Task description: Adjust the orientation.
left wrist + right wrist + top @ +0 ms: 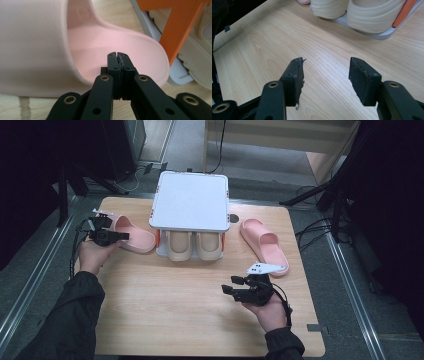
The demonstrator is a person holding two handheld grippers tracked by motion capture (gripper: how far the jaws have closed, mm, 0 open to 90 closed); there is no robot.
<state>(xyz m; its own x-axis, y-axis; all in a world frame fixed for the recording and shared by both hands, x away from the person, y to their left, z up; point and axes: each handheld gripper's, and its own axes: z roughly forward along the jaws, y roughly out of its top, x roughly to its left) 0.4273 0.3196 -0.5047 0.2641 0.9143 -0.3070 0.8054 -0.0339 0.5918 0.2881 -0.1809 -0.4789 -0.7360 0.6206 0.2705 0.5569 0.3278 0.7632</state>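
Note:
A pink slipper lies on the wooden table left of a small shoe rack. My left gripper is at its heel end, jaws pressed together. In the left gripper view, the shut gripper is just over the pink slipper's footbed near the heel rim, and I see nothing between the pads. A second pink slipper lies right of the rack. My right gripper hovers over bare table in front of it. Seen from its own camera, the right gripper is open and empty.
The rack has a white top, orange posts and a grey base. Two beige slippers sit side by side on its lower level. Dark floor, cables and stands surround the table.

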